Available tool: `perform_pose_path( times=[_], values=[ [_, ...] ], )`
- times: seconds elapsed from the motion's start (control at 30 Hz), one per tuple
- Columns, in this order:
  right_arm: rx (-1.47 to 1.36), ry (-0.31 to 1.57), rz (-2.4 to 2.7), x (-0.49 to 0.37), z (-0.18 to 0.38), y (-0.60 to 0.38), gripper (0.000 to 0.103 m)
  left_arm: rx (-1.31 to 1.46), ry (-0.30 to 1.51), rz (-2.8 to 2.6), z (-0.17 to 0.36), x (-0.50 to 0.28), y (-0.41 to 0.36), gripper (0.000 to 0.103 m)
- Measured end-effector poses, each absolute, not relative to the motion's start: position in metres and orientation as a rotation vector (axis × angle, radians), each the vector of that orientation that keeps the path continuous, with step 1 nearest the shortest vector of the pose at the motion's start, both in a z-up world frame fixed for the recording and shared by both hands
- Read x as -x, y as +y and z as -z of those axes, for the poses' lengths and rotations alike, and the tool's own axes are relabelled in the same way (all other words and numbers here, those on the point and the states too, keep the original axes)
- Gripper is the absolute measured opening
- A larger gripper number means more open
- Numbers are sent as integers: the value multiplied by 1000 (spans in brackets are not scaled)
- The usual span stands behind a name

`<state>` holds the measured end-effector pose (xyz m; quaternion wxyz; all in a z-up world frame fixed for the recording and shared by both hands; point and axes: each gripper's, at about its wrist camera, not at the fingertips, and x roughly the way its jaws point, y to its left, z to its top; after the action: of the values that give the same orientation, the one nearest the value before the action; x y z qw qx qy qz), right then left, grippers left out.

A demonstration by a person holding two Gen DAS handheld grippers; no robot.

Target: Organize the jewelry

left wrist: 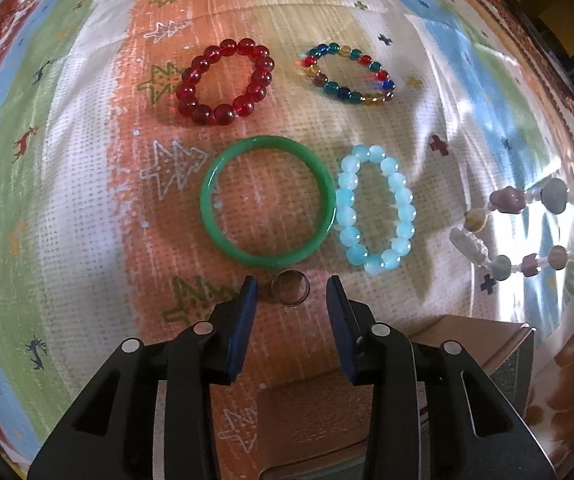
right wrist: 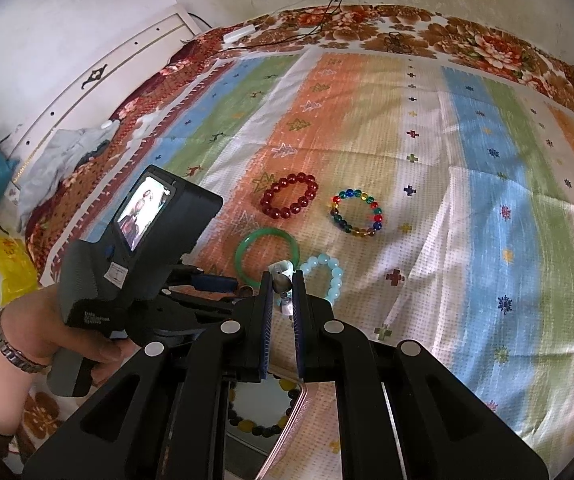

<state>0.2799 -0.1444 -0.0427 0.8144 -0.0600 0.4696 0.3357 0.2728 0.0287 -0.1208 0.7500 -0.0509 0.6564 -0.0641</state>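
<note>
On the striped cloth lie a red bead bracelet [left wrist: 225, 82], a multicolour bead bracelet [left wrist: 347, 74], a green bangle [left wrist: 267, 200] and a pale blue bead bracelet [left wrist: 375, 210]. My left gripper [left wrist: 292, 289] is open, its fingertips either side of a small metal ring [left wrist: 290, 289] on the cloth. My right gripper [right wrist: 283, 280] is shut on a pastel stone bracelet [right wrist: 281, 276], which hangs at the right of the left wrist view [left wrist: 547, 228]. The left gripper [right wrist: 223, 282] shows in the right wrist view, held by a hand.
A cardboard box [left wrist: 467, 344] sits under the left gripper's right side. A tray [right wrist: 283, 412] holding a dark and yellow bead bracelet [right wrist: 259, 426] lies below the right gripper. A headboard [right wrist: 87, 92] and a yellow bag [right wrist: 7, 264] are at the left.
</note>
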Motion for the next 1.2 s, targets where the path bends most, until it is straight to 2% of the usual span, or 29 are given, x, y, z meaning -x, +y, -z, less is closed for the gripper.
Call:
perform_pose_path(
  times=[0.13, 0.43, 0.93, 1.2],
  values=[
    [130, 1002, -718, -279, 43, -143, 10, 112, 1430, 118, 123, -274, 26, 19],
    [141, 1006, -719, -278, 45, -142, 10, 129, 1386, 116, 107, -267, 42, 19],
    [152, 959, -749, -262, 34, -143, 10, 161, 1152, 51, 44, -250, 49, 19],
    [173, 882, -777, -236, 7, -148, 10, 151, 1090, 69, 26, -225, 41, 19]
  ],
)
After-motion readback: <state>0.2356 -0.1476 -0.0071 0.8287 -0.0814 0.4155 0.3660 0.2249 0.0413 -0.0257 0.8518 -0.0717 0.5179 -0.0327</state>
